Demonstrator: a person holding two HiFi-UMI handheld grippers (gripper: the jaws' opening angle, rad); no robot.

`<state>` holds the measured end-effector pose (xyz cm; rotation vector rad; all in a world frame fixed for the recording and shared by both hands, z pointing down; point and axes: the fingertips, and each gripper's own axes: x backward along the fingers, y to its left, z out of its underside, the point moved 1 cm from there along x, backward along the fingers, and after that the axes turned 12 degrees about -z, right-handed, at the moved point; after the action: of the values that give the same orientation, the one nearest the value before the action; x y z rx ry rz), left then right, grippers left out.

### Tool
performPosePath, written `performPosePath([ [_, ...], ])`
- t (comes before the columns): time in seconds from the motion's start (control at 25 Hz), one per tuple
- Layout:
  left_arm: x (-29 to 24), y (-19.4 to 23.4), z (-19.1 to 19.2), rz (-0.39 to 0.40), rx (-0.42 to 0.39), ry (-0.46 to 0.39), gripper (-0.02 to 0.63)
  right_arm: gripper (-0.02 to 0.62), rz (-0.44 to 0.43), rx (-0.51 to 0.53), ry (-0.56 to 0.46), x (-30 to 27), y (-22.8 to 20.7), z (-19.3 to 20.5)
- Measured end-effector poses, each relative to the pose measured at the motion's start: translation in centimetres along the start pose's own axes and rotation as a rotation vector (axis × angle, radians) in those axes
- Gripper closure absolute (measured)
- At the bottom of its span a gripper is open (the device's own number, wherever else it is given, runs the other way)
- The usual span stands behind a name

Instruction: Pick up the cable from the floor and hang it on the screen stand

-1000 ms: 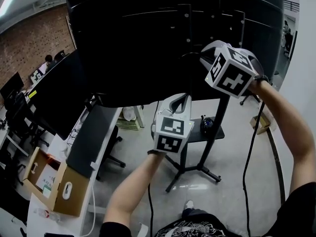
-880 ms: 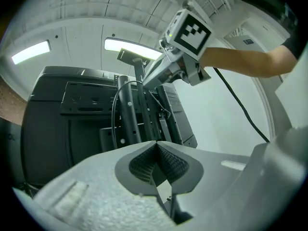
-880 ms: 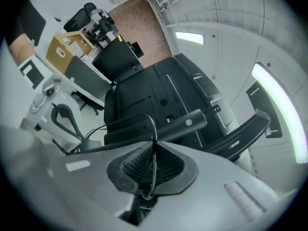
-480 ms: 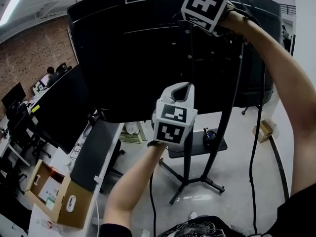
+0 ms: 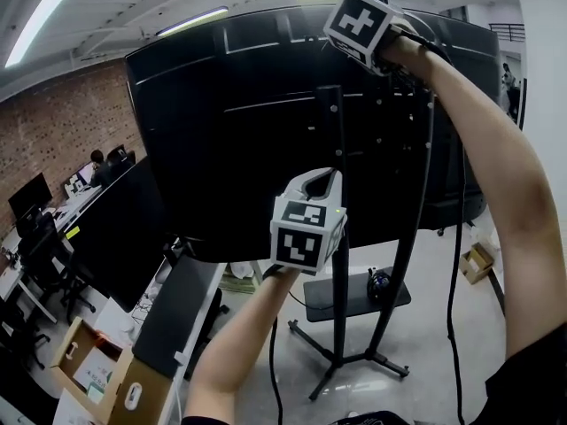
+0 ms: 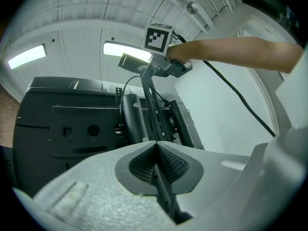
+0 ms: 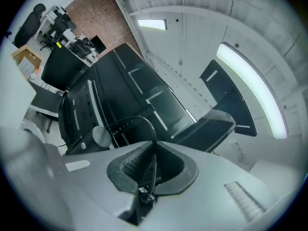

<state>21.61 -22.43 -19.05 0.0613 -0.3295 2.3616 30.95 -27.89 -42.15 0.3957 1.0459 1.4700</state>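
The big black screen (image 5: pixel 221 131) shows its back, mounted on a black stand with an upright pole (image 5: pixel 335 149). My right gripper (image 5: pixel 372 7) is raised high at the top of the stand and is shut on a thin black cable (image 7: pixel 144 121), which loops out ahead of the jaws over the screen's back. The left gripper view shows that gripper (image 6: pixel 144 66) at the pole's upper end. A black cable (image 5: pixel 461 237) hangs from my right hand toward the floor. My left gripper (image 5: pixel 323 180) is shut beside the pole at mid-height, with nothing between its pads (image 6: pixel 166 165).
The stand's legs and a small shelf (image 5: pixel 354 295) carrying a dark object (image 5: pixel 378 282) sit below. Desks with monitors and an open cardboard box (image 5: pixel 115 388) are at the left. Another small box (image 5: pixel 478 259) lies on the floor at right. People sit far back by the brick wall.
My right gripper has risen with the cable from beside the screen's middle to the top of the stand. The left gripper has stayed near the pole. The head view has tilted upward.
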Motion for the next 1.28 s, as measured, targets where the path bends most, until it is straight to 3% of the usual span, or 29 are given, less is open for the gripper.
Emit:
performPosePath([
  [0.44,-2.2,-4.3,-0.7,0.064,-0.064,-0.005,0.607,0.568,0.079,-0.109,-0.07,3.1,-6.3,3.4],
  [0.76,-3.8,-6.2,-1.2,0.073,-0.065,-0.02,0.607,0.566,0.16,-0.058,-0.003,5.3,-10.2,6.6],
  [1.0,-5.2,-9.0,-1.0,0.106,-0.063,-0.026,0.607,0.566,0.148,-0.06,0.037,5.1,-11.2,10.0],
  [1.28,-6.8,-11.8,-0.4,0.144,-0.058,-0.017,0.607,0.568,0.112,-0.134,0.043,4.7,-12.3,14.7],
])
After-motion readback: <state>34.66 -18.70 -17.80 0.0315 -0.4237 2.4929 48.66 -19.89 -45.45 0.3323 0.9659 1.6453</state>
